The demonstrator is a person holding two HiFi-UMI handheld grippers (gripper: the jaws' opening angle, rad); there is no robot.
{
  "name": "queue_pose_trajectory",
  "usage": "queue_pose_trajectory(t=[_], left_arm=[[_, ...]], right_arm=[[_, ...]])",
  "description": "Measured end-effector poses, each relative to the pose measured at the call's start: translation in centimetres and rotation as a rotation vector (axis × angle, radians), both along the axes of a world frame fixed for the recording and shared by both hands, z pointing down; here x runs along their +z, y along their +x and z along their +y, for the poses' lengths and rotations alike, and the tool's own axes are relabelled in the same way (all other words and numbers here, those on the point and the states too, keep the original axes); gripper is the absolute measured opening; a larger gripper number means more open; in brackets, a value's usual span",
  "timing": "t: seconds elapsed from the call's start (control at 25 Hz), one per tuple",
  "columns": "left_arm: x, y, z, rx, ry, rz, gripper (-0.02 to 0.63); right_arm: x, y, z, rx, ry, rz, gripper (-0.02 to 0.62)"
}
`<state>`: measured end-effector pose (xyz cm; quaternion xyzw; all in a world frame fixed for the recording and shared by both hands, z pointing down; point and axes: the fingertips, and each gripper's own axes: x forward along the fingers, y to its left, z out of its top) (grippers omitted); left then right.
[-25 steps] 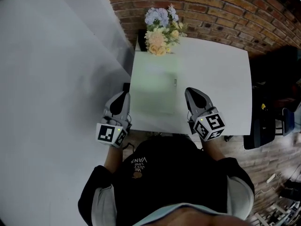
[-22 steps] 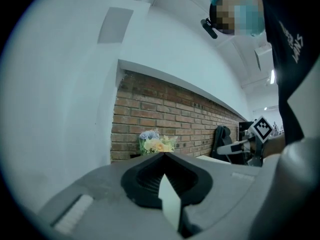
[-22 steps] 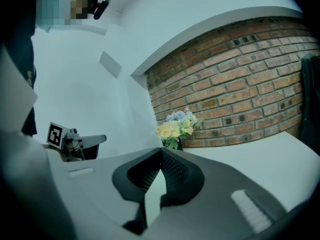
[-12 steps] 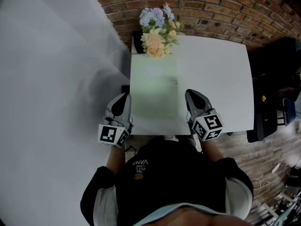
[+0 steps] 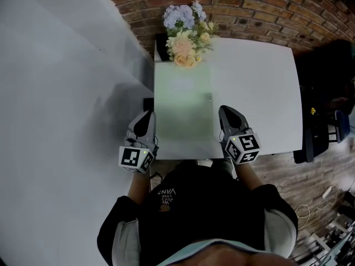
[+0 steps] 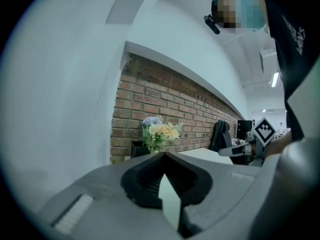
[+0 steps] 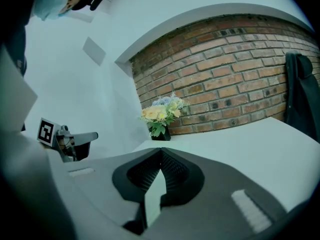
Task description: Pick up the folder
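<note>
A plain white wall [image 5: 61,93] fills the left side of the head view, and a red brick wall [image 5: 249,4] runs along the top behind the table. The white rectangular table [image 5: 255,93] stands against the brick, with a wooden plank floor [image 5: 299,182] to its right. The person in a black top with pale sleeves [image 5: 199,215] stands at the table's near edge. A black office chair [image 5: 324,76] sits off the table's right side.

The pale green, translucent rectangular folder [image 5: 183,112] lies flat on the left part of the table. Its left edge runs along the table's left edge, its near edge lies close to the table's near edge, and a small fastener [image 5: 209,97] sits on its right edge.

The folder lies between the two grippers. The grey left gripper [image 5: 145,119] sits just beside the folder's near-left corner, out past the table's left edge. The grey right gripper [image 5: 228,113] sits just beside the folder's right edge, over bare tabletop, a little nearer than the fastener. Whether either tip touches the folder cannot be told. Both point away from the person, toward the brick wall. In each gripper view the two jaws are pressed together with nothing between them.

A bouquet of blue, peach and yellow flowers [image 5: 186,35] in a dark pot [image 5: 162,46] stands at the table's far left corner, just beyond the folder's far edge.
</note>
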<state>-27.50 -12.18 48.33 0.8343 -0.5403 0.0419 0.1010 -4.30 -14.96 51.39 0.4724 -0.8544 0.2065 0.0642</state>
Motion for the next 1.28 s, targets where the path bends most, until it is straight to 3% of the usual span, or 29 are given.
queue_pose_trajectory(t=[0.36, 0.72, 0.8, 0.88, 1.04, 1.28], left_arm=[[3.2, -1.1, -0.9, -0.02, -0.085, 0.008, 0.0], [6.4, -0.6, -1.7, 0.027, -0.209, 0.035, 0.004], [7.4, -0.5, -1.8, 0.035, -0.247, 0.037, 0.065], [8.2, -0.5, -1.9, 0.038, -0.275, 0.038, 0.082], [9.1, -1.1, -2.3, 0.009, -0.306, 0.071, 0.19], [10.6, -0.9, -2.6, 0.02, -0.382, 0.094, 0.302]], right_arm=[[2.6, 0.1, -0.9, 0.005, -0.047, 0.007, -0.002], [4.9, -0.9, -1.5, -0.019, -0.099, 0.039, -0.002], [5.5, -1.0, -1.5, -0.024, -0.113, 0.039, 0.0], [6.2, -1.1, -1.5, -0.027, -0.132, 0.039, 0.016], [7.4, -1.0, -1.6, -0.029, -0.172, 0.042, 0.107], [8.8, -1.3, -1.5, -0.029, -0.262, -0.012, 0.231]])
